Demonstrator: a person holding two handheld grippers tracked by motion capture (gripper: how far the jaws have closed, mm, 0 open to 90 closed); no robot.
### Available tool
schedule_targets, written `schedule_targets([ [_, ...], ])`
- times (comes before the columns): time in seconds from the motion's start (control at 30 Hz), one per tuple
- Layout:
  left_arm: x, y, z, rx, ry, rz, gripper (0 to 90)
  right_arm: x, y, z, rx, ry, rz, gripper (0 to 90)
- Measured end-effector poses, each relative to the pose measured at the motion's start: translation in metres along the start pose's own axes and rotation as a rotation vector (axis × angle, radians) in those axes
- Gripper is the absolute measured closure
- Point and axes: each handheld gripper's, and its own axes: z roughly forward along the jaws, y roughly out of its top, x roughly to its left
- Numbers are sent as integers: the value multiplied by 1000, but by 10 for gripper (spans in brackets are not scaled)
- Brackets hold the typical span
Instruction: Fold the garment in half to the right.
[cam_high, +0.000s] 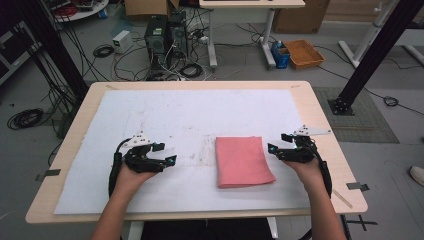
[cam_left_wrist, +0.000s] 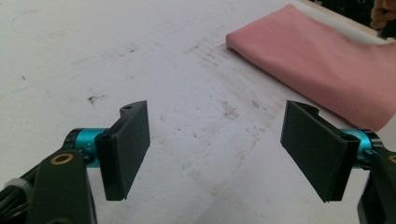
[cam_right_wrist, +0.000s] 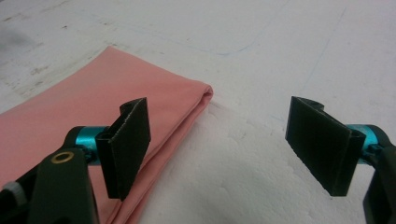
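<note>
A folded pink cloth (cam_high: 242, 161) lies flat on the white mat (cam_high: 180, 115), right of the table's middle. My left gripper (cam_high: 165, 154) rests low over the mat to the cloth's left, jaws wide apart with nothing between them. In the left gripper view the left gripper (cam_left_wrist: 217, 154) points at bare mat, and the pink cloth (cam_left_wrist: 322, 65) lies ahead to the upper right. My right gripper (cam_high: 278, 142) sits just right of the cloth, open and empty. In the right gripper view the right gripper (cam_right_wrist: 219, 149) stands over the folded corner of the pink cloth (cam_right_wrist: 93, 112).
The mat covers most of the wooden table (cam_high: 327, 150). Beyond the far edge stand computer towers (cam_high: 165, 35), tangled cables, an orange basket (cam_high: 303, 53) and black frame posts (cam_high: 372, 55). The mat is stained near its middle.
</note>
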Motion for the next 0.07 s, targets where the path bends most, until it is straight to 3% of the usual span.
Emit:
schedule_targets([
  [0.07,0,0,0,-4,-1,1,241,-1,-1,2,9,3,-1,220],
])
